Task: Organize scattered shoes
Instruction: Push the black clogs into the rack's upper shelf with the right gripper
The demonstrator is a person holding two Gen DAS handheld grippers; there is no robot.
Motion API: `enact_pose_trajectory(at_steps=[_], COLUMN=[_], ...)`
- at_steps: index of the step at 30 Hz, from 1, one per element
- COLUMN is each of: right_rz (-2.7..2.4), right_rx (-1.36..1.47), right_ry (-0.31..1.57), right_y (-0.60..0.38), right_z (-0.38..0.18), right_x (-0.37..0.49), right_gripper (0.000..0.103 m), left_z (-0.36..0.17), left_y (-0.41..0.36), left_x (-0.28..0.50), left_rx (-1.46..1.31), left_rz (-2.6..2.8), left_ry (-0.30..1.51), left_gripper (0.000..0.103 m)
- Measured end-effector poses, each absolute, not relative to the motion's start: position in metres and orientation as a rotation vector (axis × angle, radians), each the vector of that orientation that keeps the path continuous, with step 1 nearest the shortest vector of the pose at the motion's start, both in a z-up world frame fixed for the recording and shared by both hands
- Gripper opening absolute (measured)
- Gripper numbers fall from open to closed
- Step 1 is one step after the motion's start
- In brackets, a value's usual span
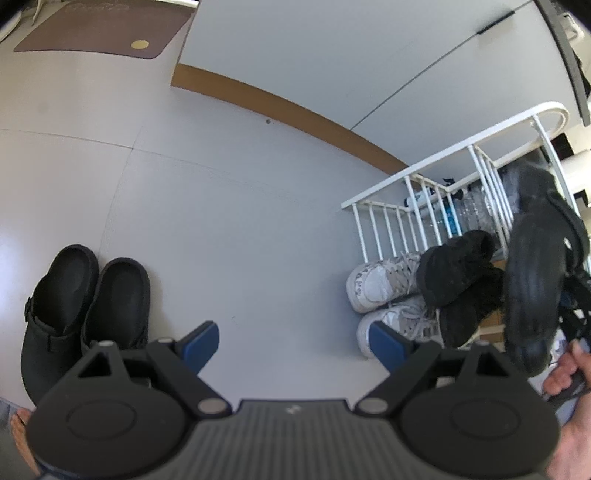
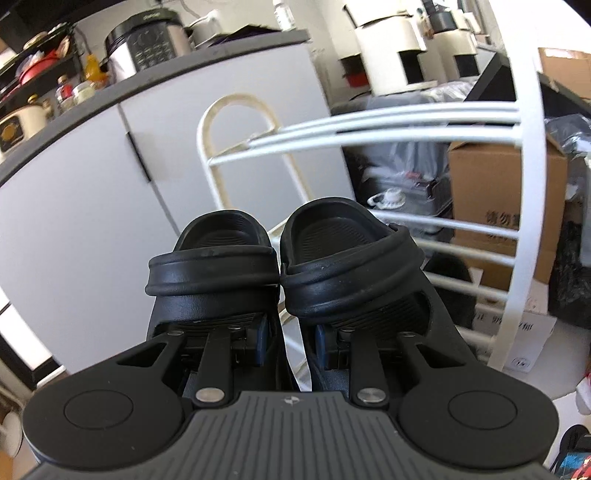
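My right gripper (image 2: 291, 338) is shut on a pair of black strap sandals (image 2: 236, 280), pinching their inner sides together, toes pointing away. They hang in the air in front of the white wire shoe rack (image 2: 369, 138). In the left wrist view the same sandals (image 1: 535, 291) show sole-first at the right, above the rack (image 1: 439, 168). My left gripper (image 1: 295, 345) is open over bare floor, nothing between its blue pads (image 1: 201, 343). A pair of black clogs (image 1: 85, 306) stands on the floor to its left. Two white sneakers (image 1: 380, 284) and black shoes (image 1: 458, 266) sit at the rack.
A grey cabinet (image 2: 92, 221) stands left of the rack, a cardboard box (image 2: 502, 206) and dark bags behind it. Water bottles (image 1: 465, 210) lie behind the rack bars. A person's hand (image 1: 565, 376) is at the right edge, a bare foot (image 1: 22, 435) at lower left. A brown mat (image 1: 103, 29) lies far off.
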State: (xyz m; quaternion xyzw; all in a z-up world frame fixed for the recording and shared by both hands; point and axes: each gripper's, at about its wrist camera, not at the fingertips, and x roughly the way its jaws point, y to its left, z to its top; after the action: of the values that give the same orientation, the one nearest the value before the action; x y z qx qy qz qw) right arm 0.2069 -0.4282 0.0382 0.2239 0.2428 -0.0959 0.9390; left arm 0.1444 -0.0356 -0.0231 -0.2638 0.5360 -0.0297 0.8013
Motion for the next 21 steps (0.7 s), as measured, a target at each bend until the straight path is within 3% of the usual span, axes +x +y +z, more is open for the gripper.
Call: enact_pose_trajectory(at_steps=[21], right_rz=[-0.292], right_rx=[0.462], right_ry=[0.455], right_y=[-0.455], right_z=[0.04], right_x=[0.231], right_gripper=[0.028], left_z=[-0.027], left_y=[-0.03], left_x=[0.144], left_rx=[-0.55], left_rz=[-0.051], left_ry=[1.141], left_gripper=[0.09])
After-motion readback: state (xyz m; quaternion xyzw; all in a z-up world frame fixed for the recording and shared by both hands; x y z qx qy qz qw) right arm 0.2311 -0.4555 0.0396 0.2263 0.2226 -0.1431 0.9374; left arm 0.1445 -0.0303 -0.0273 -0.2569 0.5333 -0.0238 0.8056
